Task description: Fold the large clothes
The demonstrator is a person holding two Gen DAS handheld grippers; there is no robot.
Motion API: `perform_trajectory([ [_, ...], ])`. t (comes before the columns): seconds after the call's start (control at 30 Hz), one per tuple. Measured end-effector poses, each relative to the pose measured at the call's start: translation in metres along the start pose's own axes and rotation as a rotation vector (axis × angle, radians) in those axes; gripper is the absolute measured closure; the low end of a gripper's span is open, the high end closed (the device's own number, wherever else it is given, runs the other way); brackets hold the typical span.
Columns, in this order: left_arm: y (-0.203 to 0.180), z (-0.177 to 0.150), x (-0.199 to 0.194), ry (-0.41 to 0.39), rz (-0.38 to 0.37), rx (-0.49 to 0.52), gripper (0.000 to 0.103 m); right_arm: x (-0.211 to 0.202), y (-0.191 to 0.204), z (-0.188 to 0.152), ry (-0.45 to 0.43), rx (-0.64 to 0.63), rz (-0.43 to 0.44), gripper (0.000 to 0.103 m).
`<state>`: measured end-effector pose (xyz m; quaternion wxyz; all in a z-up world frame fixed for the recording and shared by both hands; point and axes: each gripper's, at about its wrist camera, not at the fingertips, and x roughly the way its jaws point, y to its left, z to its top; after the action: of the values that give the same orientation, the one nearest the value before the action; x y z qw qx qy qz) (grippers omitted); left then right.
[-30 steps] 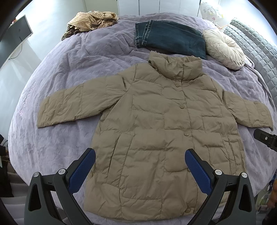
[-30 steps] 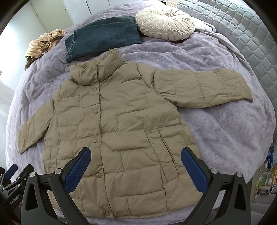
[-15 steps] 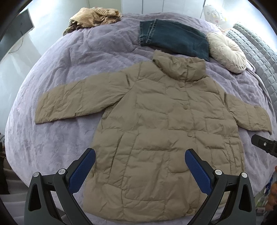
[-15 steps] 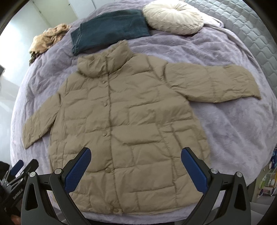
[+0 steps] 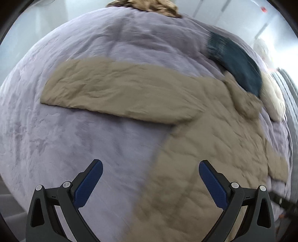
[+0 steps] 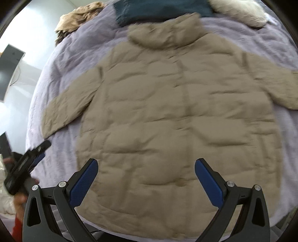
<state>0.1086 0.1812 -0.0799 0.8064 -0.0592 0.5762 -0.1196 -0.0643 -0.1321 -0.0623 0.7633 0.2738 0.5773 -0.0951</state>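
Note:
A tan quilted puffer coat (image 6: 182, 115) lies flat, front up, on a bed with a lilac blanket (image 5: 74, 139). In the left wrist view its left sleeve (image 5: 115, 93) stretches out across the blanket. My left gripper (image 5: 150, 178) is open and empty, hovering over the blanket below that sleeve, beside the coat's left side. It also shows in the right wrist view (image 6: 28, 160) at the left edge. My right gripper (image 6: 146, 175) is open and empty above the coat's lower body, near the hem. Both views are motion-blurred.
Folded dark jeans (image 5: 236, 63) lie above the collar. A round cream cushion (image 5: 273, 95) sits to their right. A striped tan garment (image 6: 80, 16) is bunched at the bed's far left. The quilted headboard is at the right edge.
My left gripper has swung left and closer, now facing the left sleeve and bare blanket. My right gripper has moved in closer over the coat's body. The coat has not moved.

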Motion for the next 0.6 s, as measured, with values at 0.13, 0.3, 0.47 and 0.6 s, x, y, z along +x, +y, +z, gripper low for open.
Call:
perform_trajectory([
  [0.13, 0.057, 0.026, 0.040, -0.015, -0.112, -0.127, 0.000, 0.034, 0.035, -0.009, 0.033, -0.045, 0.010, 0.000],
  [0.3, 0.099, 0.054, 0.089, -0.041, -0.203, -0.230, 0.000, 0.065, 0.059, -0.016, 0.055, -0.068, -0.012, 0.000],
  [0.47, 0.127, 0.086, 0.110, -0.094, -0.268, -0.327, 0.000, 0.081, 0.065, -0.012, 0.046, -0.013, 0.023, 0.000],
  [0.6, 0.138, 0.109, 0.103, -0.189, -0.203, -0.305, 0.006, 0.085, 0.075, 0.006, -0.001, -0.022, 0.014, 0.000],
])
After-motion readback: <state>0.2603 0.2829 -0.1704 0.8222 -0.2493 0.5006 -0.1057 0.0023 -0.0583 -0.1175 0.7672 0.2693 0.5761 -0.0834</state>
